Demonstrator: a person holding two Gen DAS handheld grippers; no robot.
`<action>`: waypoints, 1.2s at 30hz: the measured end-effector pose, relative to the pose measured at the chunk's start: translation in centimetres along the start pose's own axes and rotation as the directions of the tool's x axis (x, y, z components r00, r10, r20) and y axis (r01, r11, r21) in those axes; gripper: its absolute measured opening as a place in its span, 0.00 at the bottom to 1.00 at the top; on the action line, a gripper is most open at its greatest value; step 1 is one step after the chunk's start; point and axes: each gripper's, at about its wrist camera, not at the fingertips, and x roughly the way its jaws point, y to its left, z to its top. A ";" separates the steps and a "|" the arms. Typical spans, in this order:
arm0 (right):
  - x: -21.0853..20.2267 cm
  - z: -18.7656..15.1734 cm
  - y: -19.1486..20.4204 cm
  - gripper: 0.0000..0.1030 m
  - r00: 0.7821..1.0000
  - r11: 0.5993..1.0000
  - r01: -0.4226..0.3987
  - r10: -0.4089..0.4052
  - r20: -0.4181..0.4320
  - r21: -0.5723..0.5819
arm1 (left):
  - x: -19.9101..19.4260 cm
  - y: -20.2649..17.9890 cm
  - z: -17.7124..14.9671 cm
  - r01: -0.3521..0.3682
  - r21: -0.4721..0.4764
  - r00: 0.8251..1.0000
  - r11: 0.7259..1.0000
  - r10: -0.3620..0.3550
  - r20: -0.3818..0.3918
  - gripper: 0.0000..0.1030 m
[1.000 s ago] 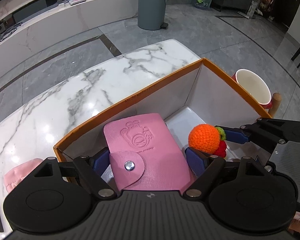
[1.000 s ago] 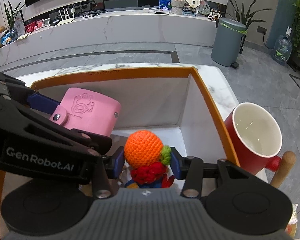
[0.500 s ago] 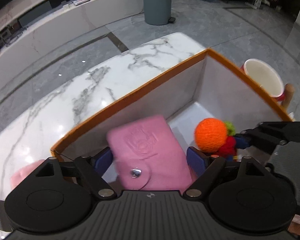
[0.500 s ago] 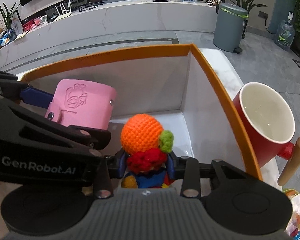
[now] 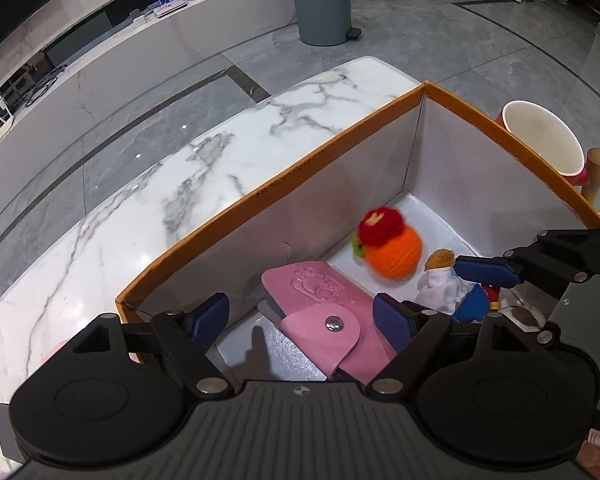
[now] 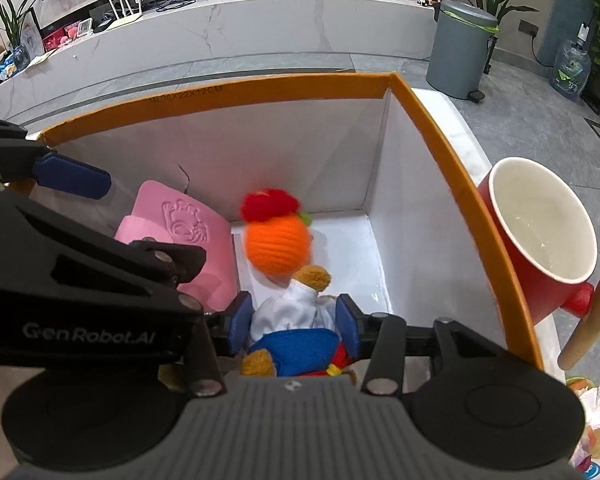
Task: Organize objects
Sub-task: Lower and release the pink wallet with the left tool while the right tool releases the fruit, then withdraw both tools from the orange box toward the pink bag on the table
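The pink wallet point(image 5: 320, 312) lies flat in the box point(image 5: 380, 132), released between wide left fingers point(image 5: 208, 316); soft and light, it is best pinched across its edges. A plush doll point(image 6: 296, 320) is framed by the right fingers point(image 6: 240, 324), contact unclear.

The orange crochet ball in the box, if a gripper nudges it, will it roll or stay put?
The orange crochet ball looks round and already motion-blurred, so it would probably roll across the smooth white floor of the box. Its yarn looks soft and light, likely squashing under fingers. The red tuft may make rolling lopsided.
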 end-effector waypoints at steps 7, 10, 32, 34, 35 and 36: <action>-0.7 0.0 0.4 0.51 1.000 1.000 0.022 -0.022 0.010 -0.021 | -1.0 -0.3 0.0 -0.010 0.026 1.000 1.000 0.009 0.026 0.91; -1.3 -0.1 0.5 0.51 0.999 1.000 0.023 -0.023 0.023 -0.019 | -1.6 -0.4 0.1 -0.009 0.029 0.999 1.000 0.008 0.041 0.91; -6.1 0.8 0.9 0.74 0.983 0.995 0.088 -0.078 0.166 -0.050 | -5.5 0.8 0.1 0.055 -0.051 0.988 0.997 -0.047 0.146 0.88; -6.6 0.9 0.9 0.74 0.981 0.995 0.084 -0.075 0.180 -0.045 | -6.0 0.9 0.0 0.062 -0.069 0.986 0.996 -0.050 0.160 0.88; -6.9 1.0 1.0 0.74 0.979 0.995 0.086 -0.077 0.188 -0.045 | -6.1 0.9 -0.1 0.065 -0.077 0.985 0.995 -0.051 0.166 0.88; -7.1 1.0 1.0 0.74 0.978 0.995 0.088 -0.078 0.193 -0.046 | -6.3 1.0 -0.2 0.067 -0.082 0.984 0.994 -0.053 0.171 0.88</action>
